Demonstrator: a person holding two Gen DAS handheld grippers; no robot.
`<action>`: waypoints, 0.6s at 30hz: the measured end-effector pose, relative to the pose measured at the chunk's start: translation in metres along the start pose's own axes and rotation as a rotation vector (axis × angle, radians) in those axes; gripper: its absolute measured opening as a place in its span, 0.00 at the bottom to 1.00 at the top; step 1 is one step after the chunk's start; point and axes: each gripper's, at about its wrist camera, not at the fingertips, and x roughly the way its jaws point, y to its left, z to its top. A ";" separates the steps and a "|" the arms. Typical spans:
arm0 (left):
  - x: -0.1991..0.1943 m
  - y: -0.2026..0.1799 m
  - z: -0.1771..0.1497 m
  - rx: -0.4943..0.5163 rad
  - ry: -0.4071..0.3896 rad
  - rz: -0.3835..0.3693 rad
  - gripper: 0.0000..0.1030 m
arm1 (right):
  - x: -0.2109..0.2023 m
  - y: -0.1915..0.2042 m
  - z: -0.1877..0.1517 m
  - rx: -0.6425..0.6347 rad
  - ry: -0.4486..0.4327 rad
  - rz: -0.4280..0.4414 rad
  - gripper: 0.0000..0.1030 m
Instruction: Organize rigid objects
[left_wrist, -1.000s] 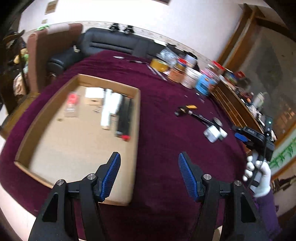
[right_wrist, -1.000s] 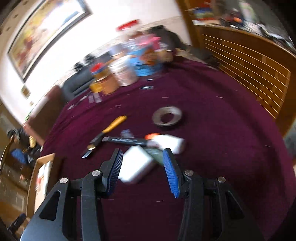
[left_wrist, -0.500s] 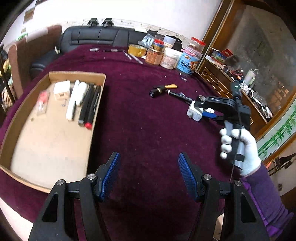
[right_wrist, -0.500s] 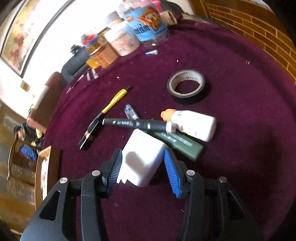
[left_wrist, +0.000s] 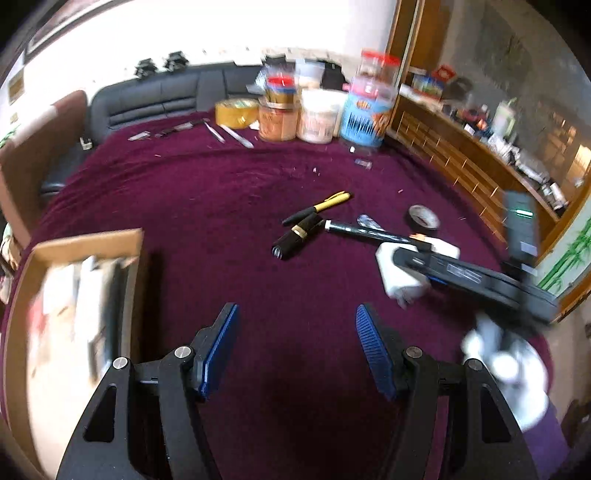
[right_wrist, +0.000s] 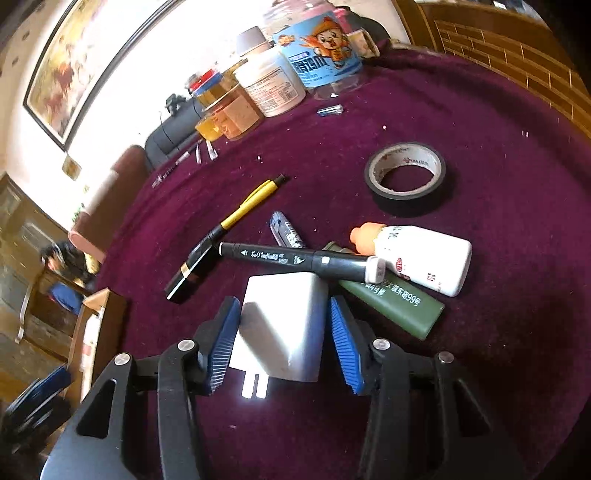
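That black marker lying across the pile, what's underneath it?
The black marker lies over a green tube and a blue-patterned pen; its capped end touches the white bottle. What their covered stretches look like is hidden.

Round table (right_wrist: 517, 140), covered in a maroon cloth. Near the right edge: black tape roll (right_wrist: 405, 179), white glue bottle (right_wrist: 421, 258), green tube (right_wrist: 395, 302), black marker (right_wrist: 295, 258), white charger (right_wrist: 280, 328), yellow pen (right_wrist: 247, 206). Far edge: jars (left_wrist: 317, 114). Left edge: cardboard tray (left_wrist: 22, 295).

white wall, black sofa (left_wrist: 162, 96), framed painting (right_wrist: 74, 70), wooden cabinet (left_wrist: 461, 162).
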 end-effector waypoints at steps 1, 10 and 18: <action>0.019 0.000 0.009 0.005 0.019 0.007 0.57 | 0.000 0.000 0.001 0.004 0.001 0.006 0.43; 0.122 0.000 0.052 0.052 0.105 0.043 0.54 | 0.003 0.009 0.002 -0.042 -0.008 -0.025 0.46; 0.090 -0.022 0.022 0.193 0.091 0.044 0.13 | 0.003 0.008 0.001 -0.042 -0.009 -0.025 0.47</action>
